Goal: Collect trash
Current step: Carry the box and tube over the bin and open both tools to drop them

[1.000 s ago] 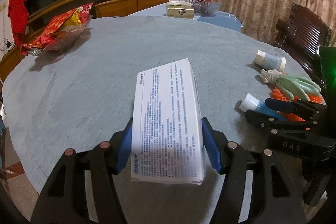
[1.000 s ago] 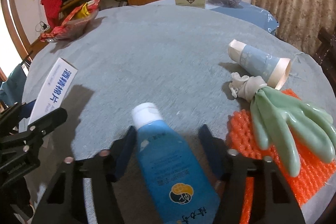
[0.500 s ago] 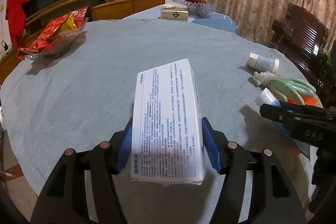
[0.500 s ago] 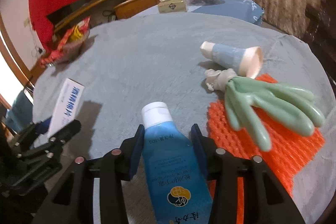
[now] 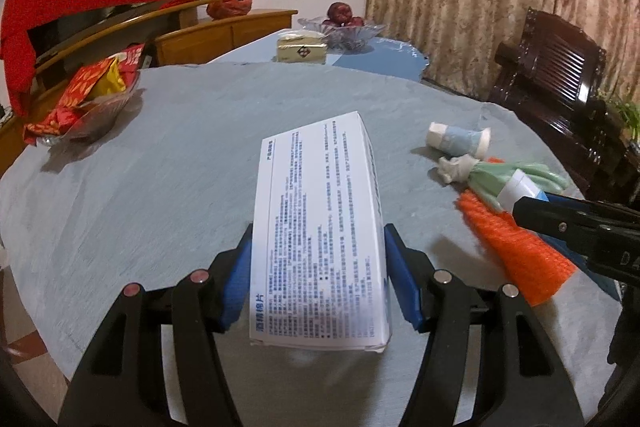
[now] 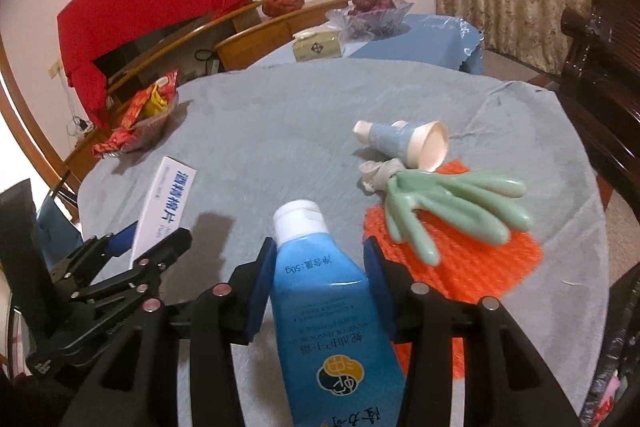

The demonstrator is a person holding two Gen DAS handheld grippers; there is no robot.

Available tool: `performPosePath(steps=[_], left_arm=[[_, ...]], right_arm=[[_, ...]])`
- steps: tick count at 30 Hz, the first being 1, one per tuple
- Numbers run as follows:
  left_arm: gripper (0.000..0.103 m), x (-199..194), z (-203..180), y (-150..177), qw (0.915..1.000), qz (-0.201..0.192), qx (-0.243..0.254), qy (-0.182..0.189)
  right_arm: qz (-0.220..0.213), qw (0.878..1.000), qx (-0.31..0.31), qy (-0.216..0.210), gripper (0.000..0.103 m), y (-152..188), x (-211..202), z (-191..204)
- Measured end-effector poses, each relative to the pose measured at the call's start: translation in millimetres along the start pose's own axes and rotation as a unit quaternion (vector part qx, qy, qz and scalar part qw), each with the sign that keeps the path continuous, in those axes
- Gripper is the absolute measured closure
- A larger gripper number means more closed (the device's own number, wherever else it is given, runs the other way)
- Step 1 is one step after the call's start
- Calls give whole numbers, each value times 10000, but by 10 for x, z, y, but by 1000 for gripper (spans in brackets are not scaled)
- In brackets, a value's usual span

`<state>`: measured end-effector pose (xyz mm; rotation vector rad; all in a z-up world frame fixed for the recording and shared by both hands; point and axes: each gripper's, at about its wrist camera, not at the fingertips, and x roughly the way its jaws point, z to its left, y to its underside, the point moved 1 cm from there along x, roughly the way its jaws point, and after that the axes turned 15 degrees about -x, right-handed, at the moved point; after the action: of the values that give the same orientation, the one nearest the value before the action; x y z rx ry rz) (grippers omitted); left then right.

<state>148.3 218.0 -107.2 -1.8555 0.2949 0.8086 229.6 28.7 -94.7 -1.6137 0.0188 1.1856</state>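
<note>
The left claw point(image 5: 318, 285) is gripping a white box point(image 5: 320, 239) printed with small text, its blue pads pressing both long sides and holding the box off the grey-covered surface point(image 5: 180, 163). The right claw point(image 6: 320, 277) is clenching a blue tube point(image 6: 324, 311) with a white cap, which is pointing away from the camera and hanging clear of the surface; its jaws have just been closing on the tube. In the right wrist view the left claw and its box are showing at the left edge.

On the surface beyond the tube, a pale green rubber glove point(image 6: 448, 199) is lying across an orange mesh mat point(image 6: 472, 259), with a crumpled white wad point(image 6: 374, 173) touching its cuff. Just behind them a paper cup point(image 6: 408, 143) is lying on its side. Far to the left, a glass dish of red snack packets point(image 5: 86, 95) is sitting near the edge. Further back, a tissue box point(image 5: 302, 49) and a fruit bowl point(image 5: 344, 27) are standing on a blue-covered table point(image 5: 392, 55).
</note>
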Motion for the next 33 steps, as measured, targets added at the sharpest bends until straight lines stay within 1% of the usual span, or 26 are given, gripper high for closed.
performPosePath(steps=[3,6,10,15,19,24,26,33], left_arm=[[43,-25,-116,-5,9999,-29,66,92],[43,-28,-244,8,9997,-8,119,195],[43,-37,-339,54,9995,28,193,245],[43,-56,-467,78,9990,71,278,336],[43,-111,-676,47,9979,9,376,528],[43,-193,-1061,19,9946,-71,544,881],[43,-237,-1282,41,9921,-91,647,1075],[43,-368,-2037,263,9810,2,957,1685]], right_arm=[[-60,10000,3,66,59,4,-122,-49],[-15,9999,40,125,59,44,-146,-125],[-35,9998,134,173,59,111,-201,-213],[-150,9994,153,280,59,114,-360,-312],[-277,9986,173,420,59,107,-542,-414],[-499,9957,309,716,59,165,-905,-650],[-579,9939,377,865,59,217,-1075,-761],[-716,9850,642,1431,59,514,-1667,-1174]])
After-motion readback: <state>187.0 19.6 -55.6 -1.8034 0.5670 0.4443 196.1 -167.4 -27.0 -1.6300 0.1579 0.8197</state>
